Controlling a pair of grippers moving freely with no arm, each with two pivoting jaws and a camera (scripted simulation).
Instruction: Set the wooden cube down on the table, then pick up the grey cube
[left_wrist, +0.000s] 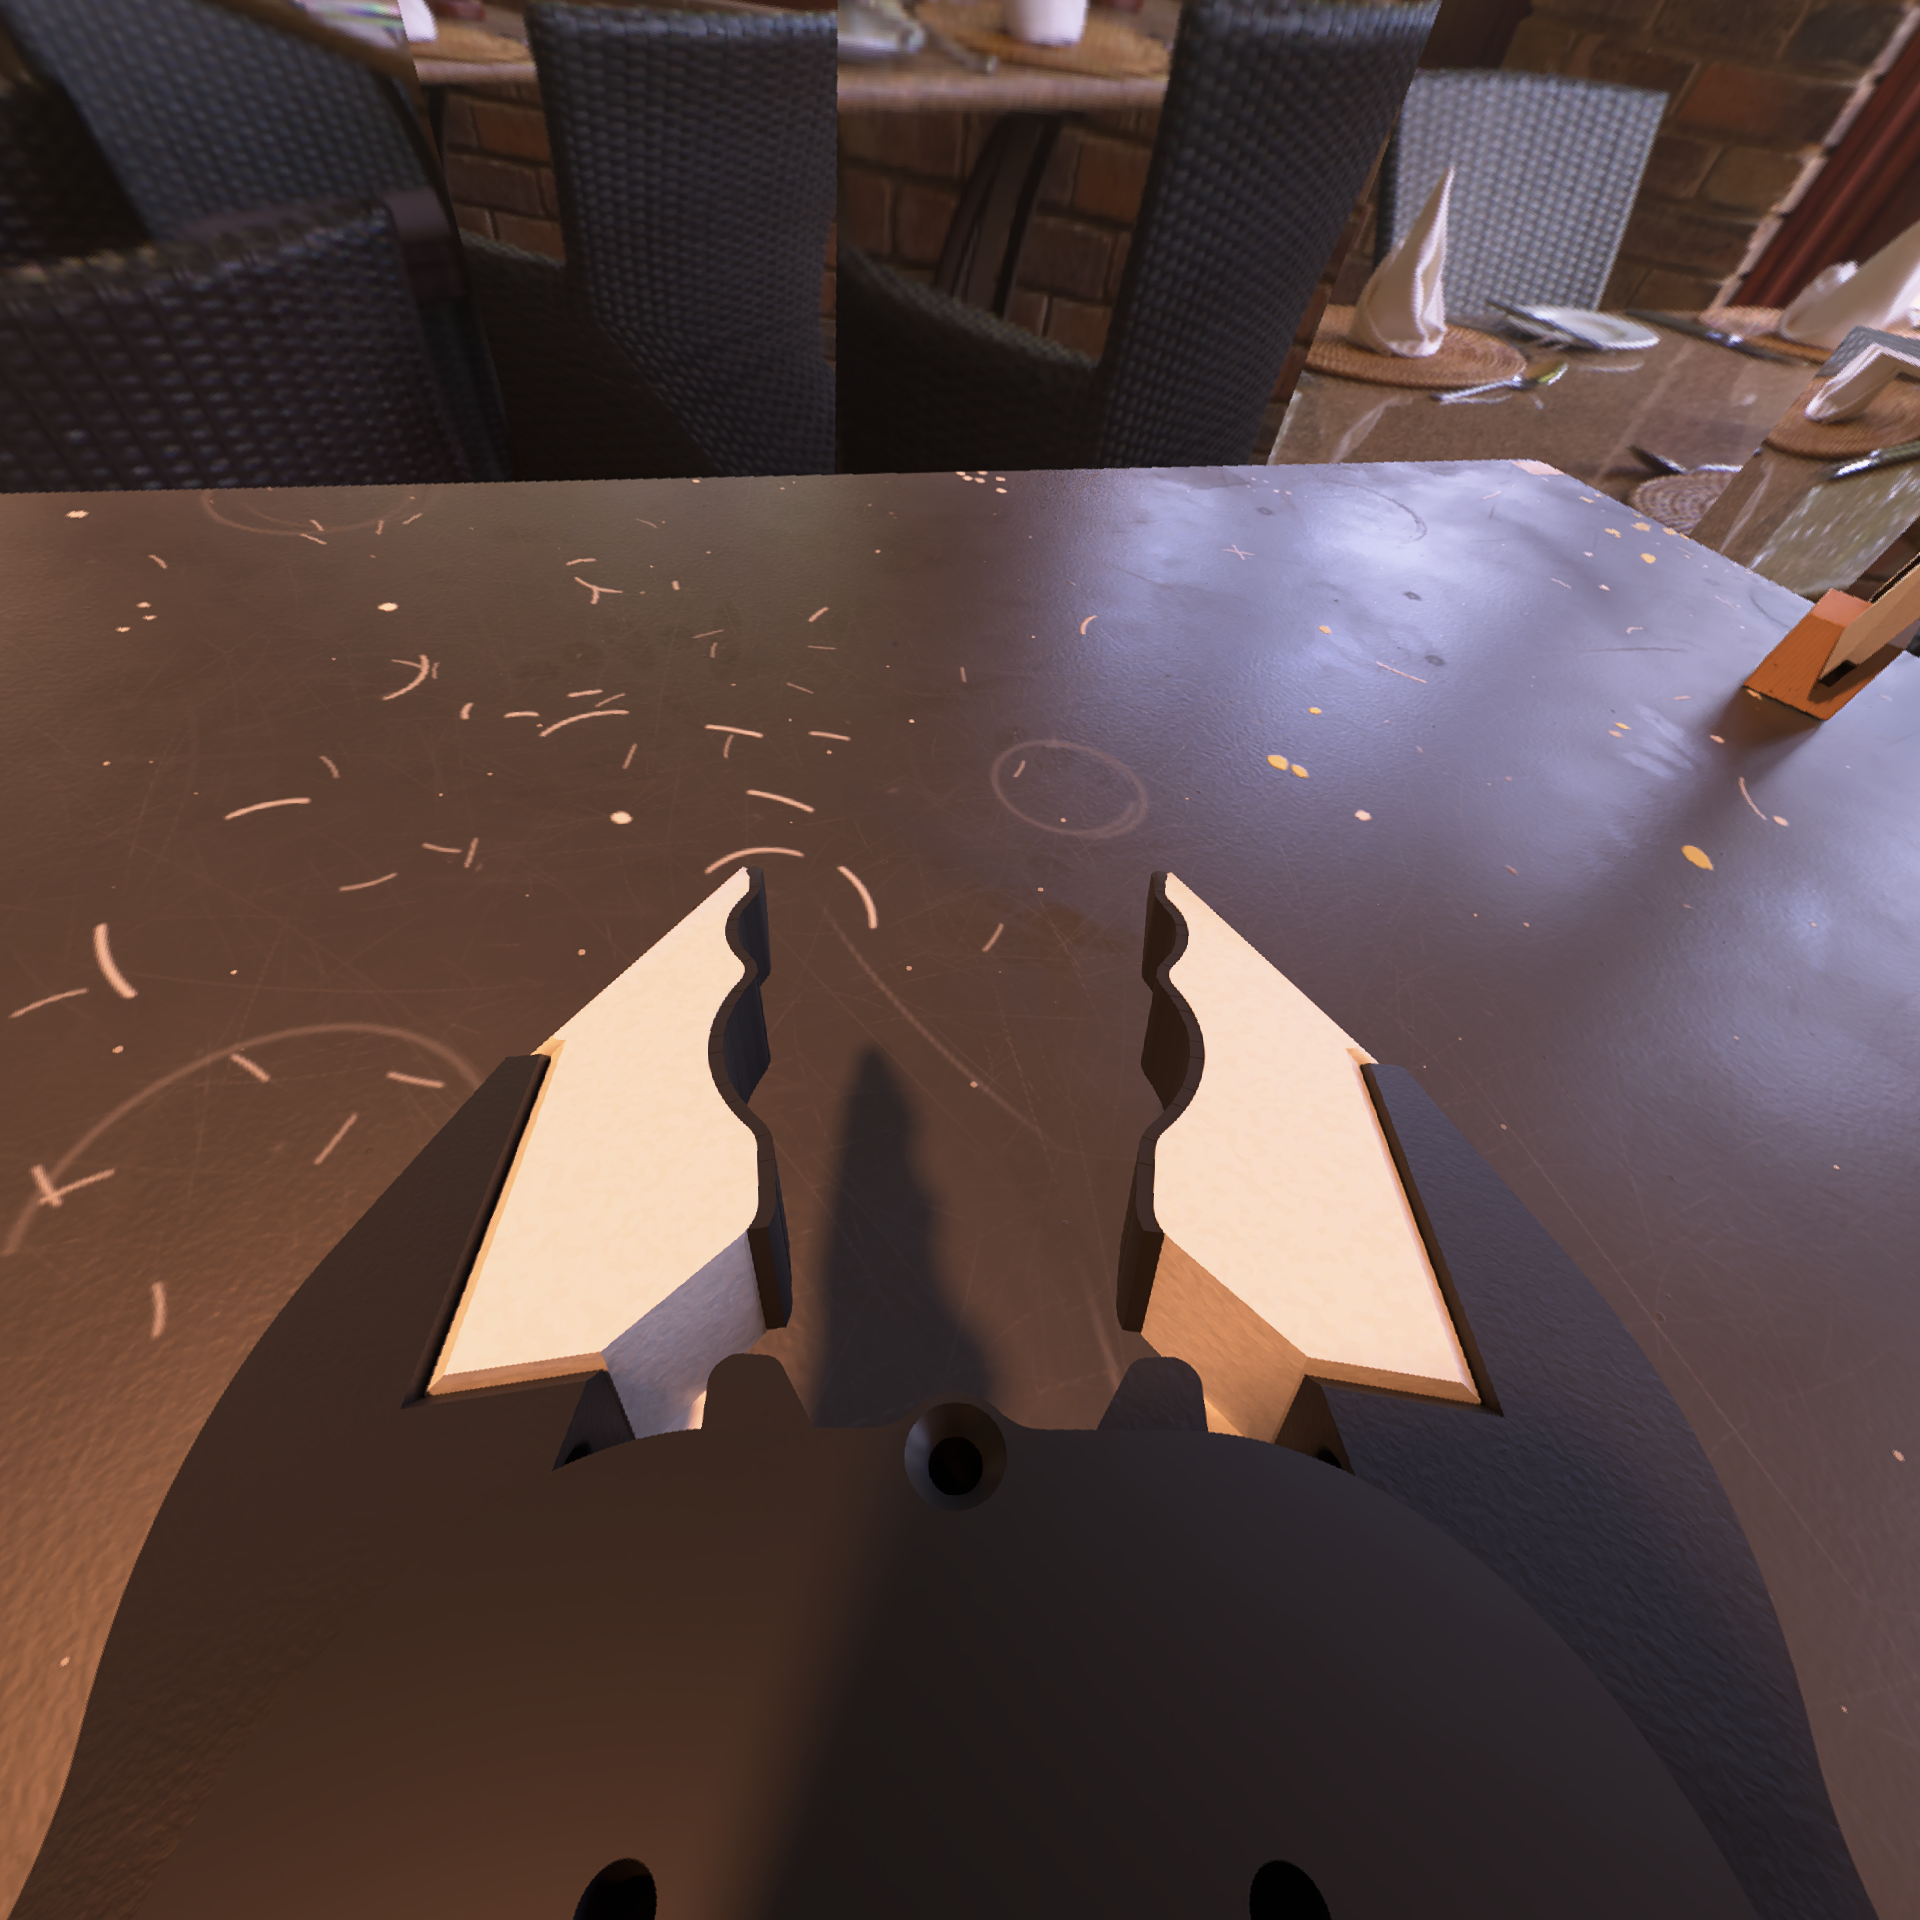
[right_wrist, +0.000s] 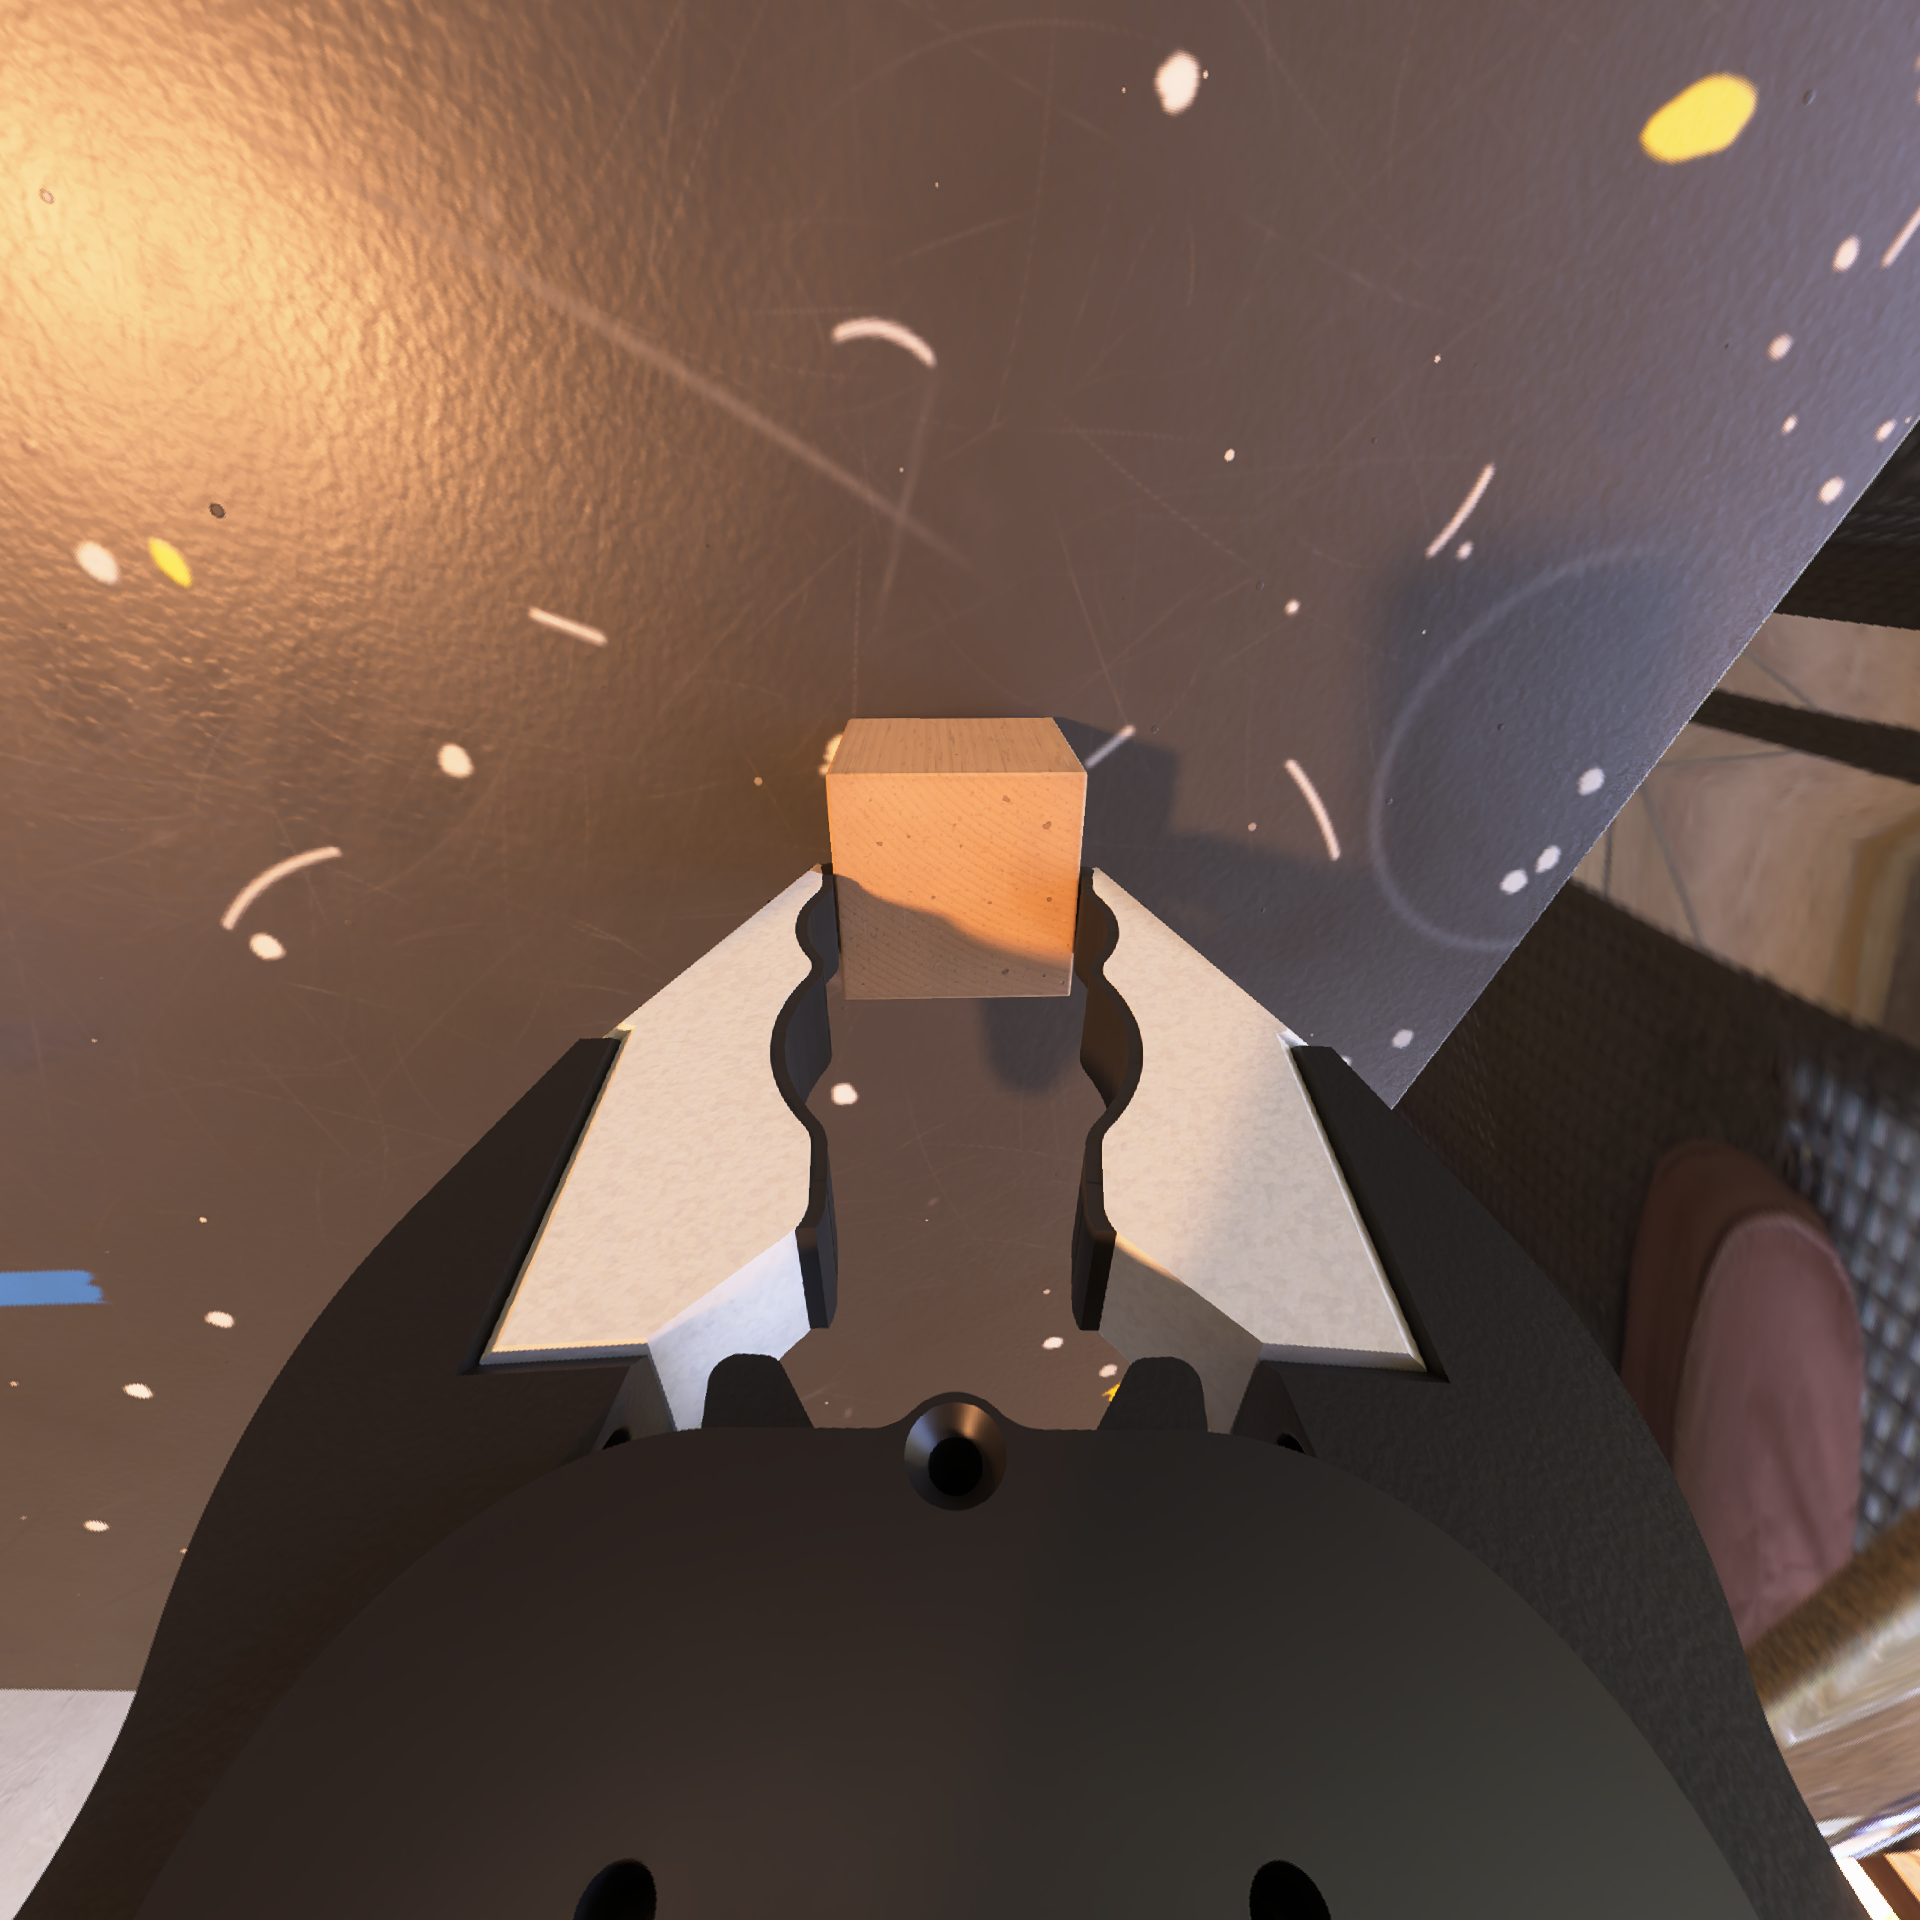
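My right gripper (right_wrist: 956, 873) is shut on the wooden cube (right_wrist: 956, 831), its fingertips pressing the cube's two sides. It holds the cube low over the dark scratched table (right_wrist: 520, 520), near the table's right edge. I cannot tell whether the cube touches the surface. The cube also shows at the far right of the left wrist view (left_wrist: 1792, 665), tilted between the other gripper's fingers. My left gripper (left_wrist: 956, 875) is open and empty above the middle of the table (left_wrist: 416, 935). No grey cube is in either view.
Dark wicker chairs (left_wrist: 675, 229) stand beyond the table's far edge. Another table with napkins and plates (left_wrist: 1558, 343) stands at the back right. The table's edge (right_wrist: 1621, 810) runs diagonally close to the right of the cube. A blue mark (right_wrist: 47, 1288) shows at the left.
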